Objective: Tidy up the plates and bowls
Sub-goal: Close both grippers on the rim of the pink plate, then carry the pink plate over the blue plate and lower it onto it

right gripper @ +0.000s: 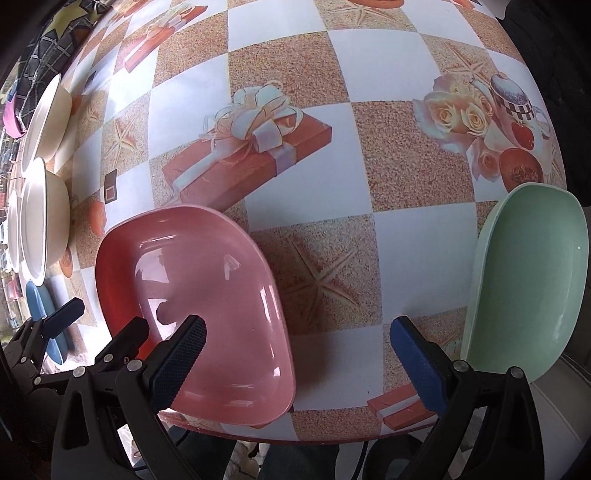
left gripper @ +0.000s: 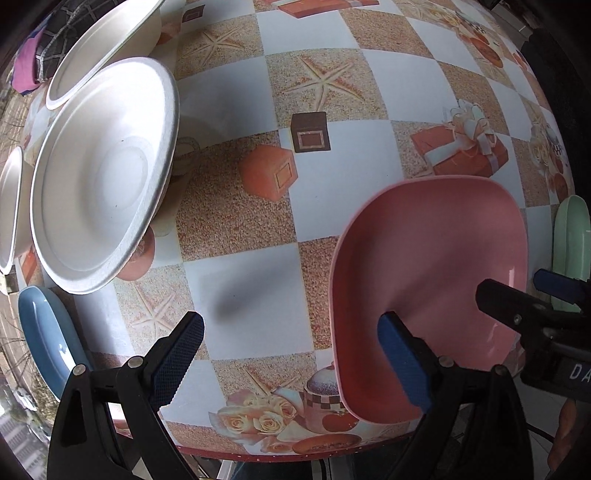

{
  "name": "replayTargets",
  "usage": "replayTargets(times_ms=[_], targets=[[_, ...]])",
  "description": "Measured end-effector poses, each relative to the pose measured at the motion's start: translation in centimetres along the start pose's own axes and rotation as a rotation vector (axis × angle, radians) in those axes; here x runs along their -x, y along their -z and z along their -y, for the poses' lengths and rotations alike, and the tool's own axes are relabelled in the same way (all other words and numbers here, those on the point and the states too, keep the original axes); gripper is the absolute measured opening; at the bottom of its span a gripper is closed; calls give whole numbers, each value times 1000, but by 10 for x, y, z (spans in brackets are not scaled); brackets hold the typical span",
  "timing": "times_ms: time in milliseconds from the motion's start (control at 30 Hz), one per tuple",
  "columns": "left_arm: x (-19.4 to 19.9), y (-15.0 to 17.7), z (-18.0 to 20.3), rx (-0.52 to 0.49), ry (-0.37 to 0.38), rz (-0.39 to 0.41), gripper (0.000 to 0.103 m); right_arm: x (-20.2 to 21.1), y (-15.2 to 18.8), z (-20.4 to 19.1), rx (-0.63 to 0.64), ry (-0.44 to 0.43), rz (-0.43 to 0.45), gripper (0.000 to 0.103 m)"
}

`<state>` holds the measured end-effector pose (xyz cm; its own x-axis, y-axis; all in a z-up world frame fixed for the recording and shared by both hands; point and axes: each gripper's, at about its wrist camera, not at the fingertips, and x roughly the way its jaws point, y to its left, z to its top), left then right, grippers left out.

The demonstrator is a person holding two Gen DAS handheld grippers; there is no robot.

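Left wrist view: your left tool [left gripper: 291, 354] hangs with fingers spread apart and empty over the checkered tabletop [left gripper: 332, 92]. The glossy pink rounded-square plate [left gripper: 436, 280] lies lower right; white foam bowls [left gripper: 99, 177] upper left. Your right tool [right gripper: 299, 358] gapes too, its left finger over that plate, a pale green plate [right gripper: 532, 280] at right.

Table had a checkered tablecloth [left gripper: 332, 192] with starfish, gift boxes and roses, plus some dark patterned fabric [left gripper: 68, 26] at the far corner.
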<state>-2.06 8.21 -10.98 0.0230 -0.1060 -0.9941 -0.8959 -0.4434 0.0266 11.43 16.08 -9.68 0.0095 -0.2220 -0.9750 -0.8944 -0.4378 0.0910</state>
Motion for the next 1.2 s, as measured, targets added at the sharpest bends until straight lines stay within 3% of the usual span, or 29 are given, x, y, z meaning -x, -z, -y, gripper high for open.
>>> replayTargets(times_ms=[267,567,667,767,900,967,1000,1200], targets=[[-1,-6,28,-27,21,28,103,-24,2,-18,79,126,2,103],[-13,-8,32,-33,53,3,103,-30,-3,-26,62,121,0,103],[-9,-9,46,-67,53,17,97,-18,2,-12,60,100,-9,102],[0,-9,67,-120,50,37,84,-8,9,-8,59,97,-3,88],[8,-9,83,-185,56,54,63,4,20,-13,69,81,12,60],[13,-10,91,-217,63,61,52,9,25,-16,73,69,17,43],[14,-10,92,-220,57,59,51,12,29,-18,85,54,17,25],[5,10,66,-200,75,38,38,9,51,-32,90,32,-25,25]])
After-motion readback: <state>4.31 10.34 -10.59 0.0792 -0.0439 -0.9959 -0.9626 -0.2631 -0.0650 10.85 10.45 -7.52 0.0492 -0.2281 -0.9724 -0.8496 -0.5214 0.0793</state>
